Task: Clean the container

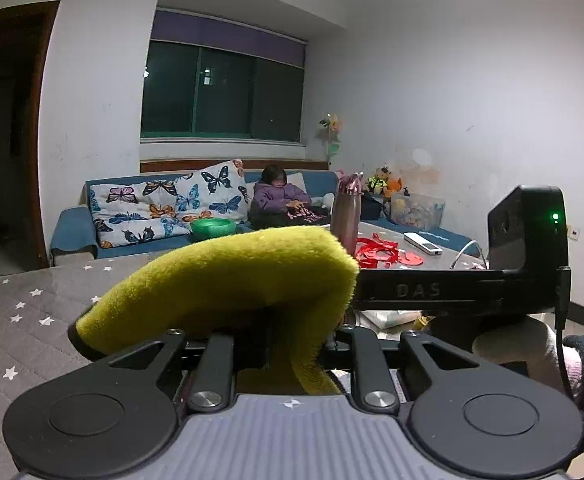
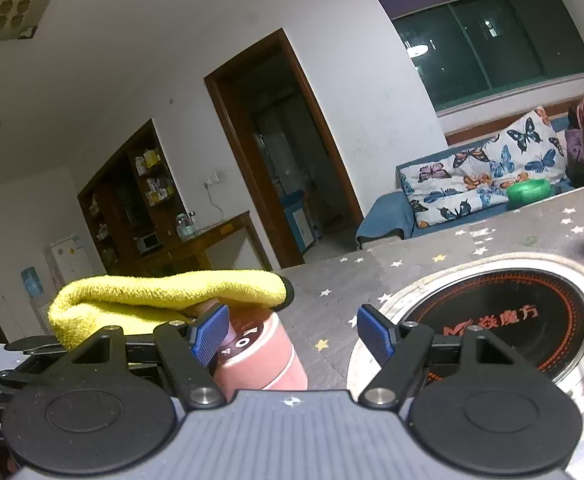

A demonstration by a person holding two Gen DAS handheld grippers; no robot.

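Table (image 2: 472,248): grey star-print cover, far edge runs in front of the blue sofa (image 1: 71,224). Open floor past that edge toward the doorway (image 2: 287,152). The table's left stretch in the left wrist view is bare cover, lots of room there.

Round inset cooktop (image 2: 512,320) is sunk in the table, right of centre in the right wrist view; its metal rim sits just beside the right gripper's right finger.

Pink bottle (image 1: 346,220) stands upright beyond the cooktop. Red scraps (image 1: 380,252) and a white remote (image 1: 423,243) lie near it, toward the far right edge. Green bowl (image 1: 211,228) is near the far edge.

Yellow cloth (image 1: 231,280): folded, clamped in the left gripper (image 1: 275,344), fingers closed on it and mostly buried under it. In the right wrist view the cloth lies over the top of the container.

Pink container (image 2: 259,356): cylindrical, on the table left of the cooktop, close under the right gripper (image 2: 292,330).

Right gripper: jaws wide open, nothing held. Left blue pad (image 2: 209,332) overlaps the container's top edge; contact unclear. Right pad is clear over the table.
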